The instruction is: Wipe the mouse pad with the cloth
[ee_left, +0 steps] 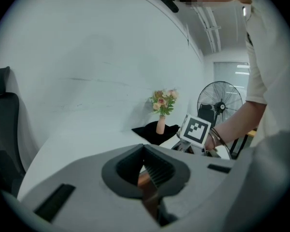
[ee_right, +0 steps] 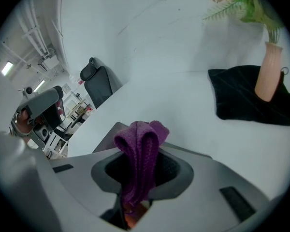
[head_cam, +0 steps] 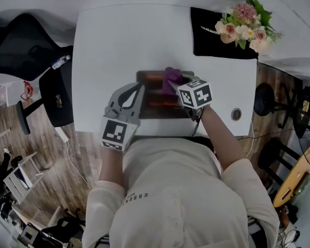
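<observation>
Right gripper [ee_right: 141, 170] is clenched on the purple cloth [ee_right: 137, 139], mouse pad [head_cam: 160, 110] beneath it — left gripper [head_cam: 138, 91], jaws together, lies alongside on the pad's edge. Beyond both, a vase [ee_left: 160, 124] holds flowers [ee_left: 163, 100].

Cloth [head_cam: 171, 78] above mouse pad [head_cam: 153, 93]; flowers [head_cam: 246, 25] behind, right

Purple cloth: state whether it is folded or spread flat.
Folded. The cloth stands doubled over in a narrow bunch, pinched between the right gripper's jaws over the mouse pad, not laid flat.
</observation>
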Available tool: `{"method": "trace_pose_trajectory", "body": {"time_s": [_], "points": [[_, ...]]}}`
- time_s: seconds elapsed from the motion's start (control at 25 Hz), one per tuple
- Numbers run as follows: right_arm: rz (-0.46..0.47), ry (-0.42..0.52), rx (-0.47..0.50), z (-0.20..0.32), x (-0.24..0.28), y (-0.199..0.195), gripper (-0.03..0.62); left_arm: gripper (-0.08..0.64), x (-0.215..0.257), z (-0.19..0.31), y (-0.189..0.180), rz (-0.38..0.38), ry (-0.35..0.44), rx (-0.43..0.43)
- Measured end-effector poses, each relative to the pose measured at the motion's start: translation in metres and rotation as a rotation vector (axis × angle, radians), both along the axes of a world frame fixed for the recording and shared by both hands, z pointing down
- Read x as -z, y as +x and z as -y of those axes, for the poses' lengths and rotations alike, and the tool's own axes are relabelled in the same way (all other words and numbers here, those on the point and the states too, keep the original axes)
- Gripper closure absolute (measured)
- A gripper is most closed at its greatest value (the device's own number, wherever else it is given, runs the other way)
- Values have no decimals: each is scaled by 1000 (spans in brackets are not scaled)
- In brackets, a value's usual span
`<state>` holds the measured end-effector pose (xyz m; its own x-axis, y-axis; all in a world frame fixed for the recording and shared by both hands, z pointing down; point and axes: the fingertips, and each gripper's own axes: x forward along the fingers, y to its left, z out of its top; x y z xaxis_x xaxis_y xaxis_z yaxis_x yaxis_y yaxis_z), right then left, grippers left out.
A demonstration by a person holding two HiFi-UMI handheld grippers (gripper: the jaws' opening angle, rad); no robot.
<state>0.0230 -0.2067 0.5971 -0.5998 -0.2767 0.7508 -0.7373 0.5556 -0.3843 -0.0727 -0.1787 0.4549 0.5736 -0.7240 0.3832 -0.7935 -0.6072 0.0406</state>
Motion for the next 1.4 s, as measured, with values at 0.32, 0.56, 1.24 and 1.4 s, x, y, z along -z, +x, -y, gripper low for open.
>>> {"method": "trace_pose_trajectory", "body": {"time_s": [0.32, 0.56, 1.24, 1.4], "points": [[-18, -4, -52, 1, 0, 50, 492, 558, 0, 1, 29, 8, -2, -24], [-36, -10, -90, 1, -3, 81, 492, 558, -3, -2, 44, 12, -8, -37], [-70, 27, -105, -11, 36, 66, 492, 558, 9, -12, 20, 5, 15, -43], [-30, 5, -50, -26, 38, 19, 492, 559, 6, -12, -6, 0, 10, -22]]}}
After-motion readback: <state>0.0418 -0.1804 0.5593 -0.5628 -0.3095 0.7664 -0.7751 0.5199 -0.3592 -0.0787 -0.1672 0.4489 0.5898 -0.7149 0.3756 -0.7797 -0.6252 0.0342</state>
